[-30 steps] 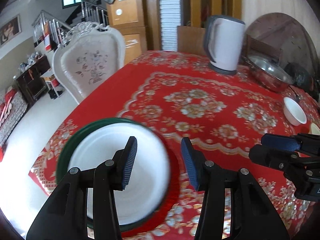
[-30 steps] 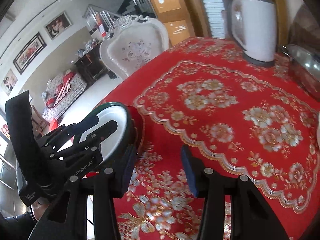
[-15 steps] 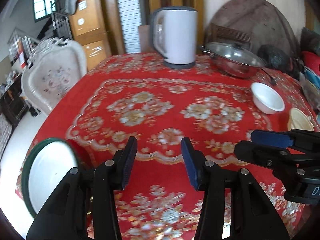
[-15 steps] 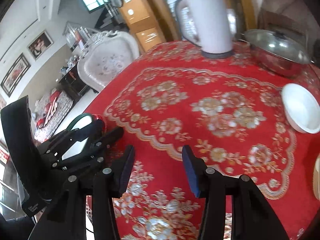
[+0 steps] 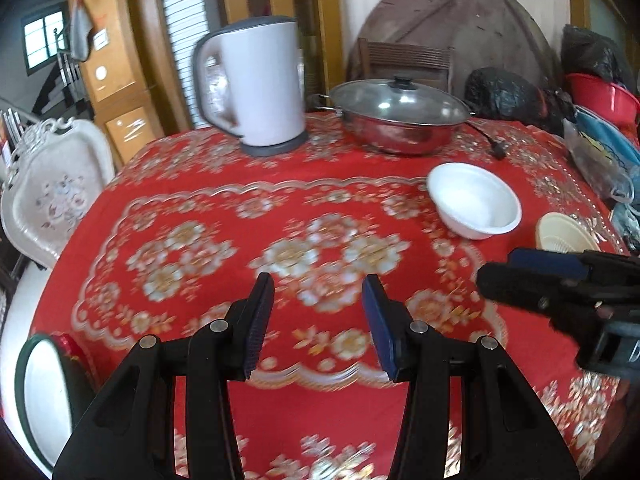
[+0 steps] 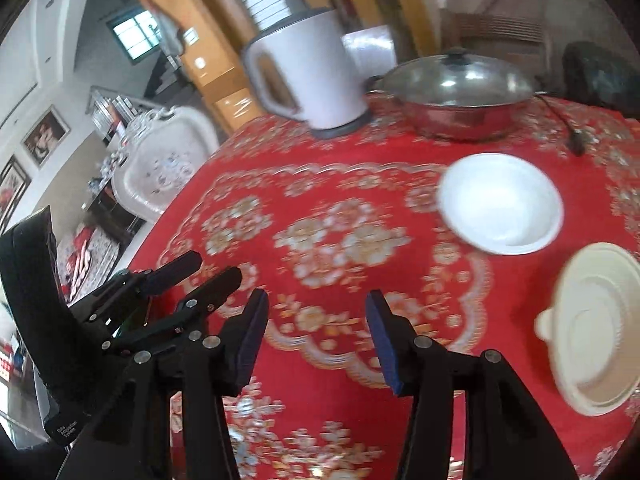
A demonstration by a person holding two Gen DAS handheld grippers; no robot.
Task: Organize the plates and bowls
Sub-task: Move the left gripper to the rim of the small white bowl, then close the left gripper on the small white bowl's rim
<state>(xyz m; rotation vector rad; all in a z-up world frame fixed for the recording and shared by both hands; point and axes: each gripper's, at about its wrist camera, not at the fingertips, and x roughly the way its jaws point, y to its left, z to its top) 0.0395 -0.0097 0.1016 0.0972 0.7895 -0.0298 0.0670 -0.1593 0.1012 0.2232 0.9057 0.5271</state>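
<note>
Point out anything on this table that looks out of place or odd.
The green-rimmed white plate sits at the table's near left corner, seemingly past the edge. An unplugged power plug lies loose by the lidded pot. Nothing looks spilled or broken.

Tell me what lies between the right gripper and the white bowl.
Only bare red tablecloth separates the right gripper from the white bowl; the right wrist view shows it.

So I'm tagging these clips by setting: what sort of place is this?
Most likely a lived-in home dining area. A round table under a red floral tablecloth carries a white electric kettle, a lidded steel pot and a white bowl, with an ornate white chair alongside and framed pictures on the wall.
</note>
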